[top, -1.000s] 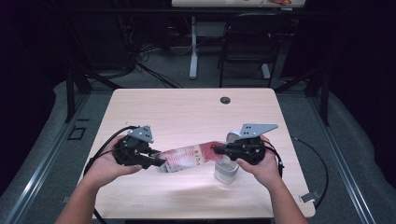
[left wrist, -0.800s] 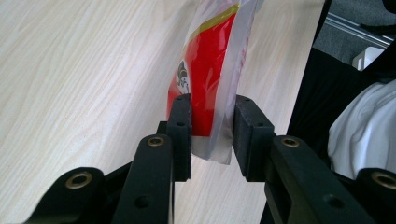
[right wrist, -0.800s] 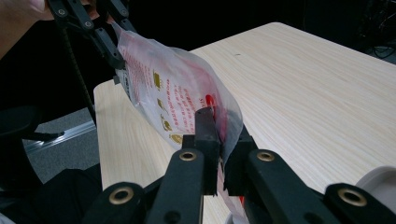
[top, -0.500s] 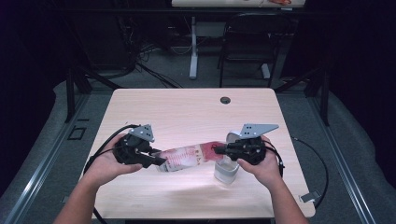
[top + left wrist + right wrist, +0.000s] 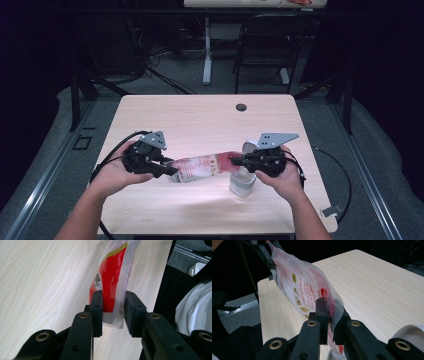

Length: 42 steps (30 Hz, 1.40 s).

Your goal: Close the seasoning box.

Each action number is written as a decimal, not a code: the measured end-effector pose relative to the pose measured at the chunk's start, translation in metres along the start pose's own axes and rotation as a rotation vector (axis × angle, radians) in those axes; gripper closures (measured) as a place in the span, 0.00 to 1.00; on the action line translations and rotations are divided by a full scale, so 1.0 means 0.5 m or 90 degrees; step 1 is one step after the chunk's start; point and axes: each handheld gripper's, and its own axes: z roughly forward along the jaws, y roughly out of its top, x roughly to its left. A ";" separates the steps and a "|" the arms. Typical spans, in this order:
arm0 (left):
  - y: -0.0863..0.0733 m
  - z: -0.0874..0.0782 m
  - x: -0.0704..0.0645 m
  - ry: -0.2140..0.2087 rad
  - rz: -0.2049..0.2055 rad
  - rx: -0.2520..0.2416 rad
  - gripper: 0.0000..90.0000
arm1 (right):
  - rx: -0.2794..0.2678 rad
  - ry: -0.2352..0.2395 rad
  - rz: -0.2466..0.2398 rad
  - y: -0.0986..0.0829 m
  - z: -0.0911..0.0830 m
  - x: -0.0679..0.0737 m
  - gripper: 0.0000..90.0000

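A clear plastic packet (image 5: 200,167) with red print hangs stretched between my two grippers, just above the wooden table (image 5: 200,117). My left gripper (image 5: 172,172) is shut on its left end; in the left gripper view the packet (image 5: 112,277) runs up from between the pads (image 5: 97,307). My right gripper (image 5: 234,161) is shut on the right end, and the packet (image 5: 299,282) slopes away from it toward the other gripper (image 5: 265,252). A small clear cup (image 5: 242,184) stands on the table right under the right gripper; its white rim (image 5: 409,332) is at the lower right.
A dark cable hole (image 5: 241,107) sits near the table's far edge. Cables trail off both grippers over the table's sides. A small tag (image 5: 330,211) lies at the front right corner. A chair (image 5: 260,55) and a desk leg (image 5: 206,50) stand beyond the table.
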 end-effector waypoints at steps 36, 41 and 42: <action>0.032 -0.015 -0.003 0.003 0.016 0.009 0.79 | 0.026 -0.040 -0.022 0.001 -0.009 0.005 0.97; 0.038 -0.017 -0.004 0.006 0.020 0.011 0.79 | 0.027 -0.043 -0.022 0.000 -0.011 0.004 0.97; 0.039 -0.017 -0.004 0.006 0.021 0.011 0.79 | 0.027 -0.044 -0.022 0.000 -0.011 0.004 0.97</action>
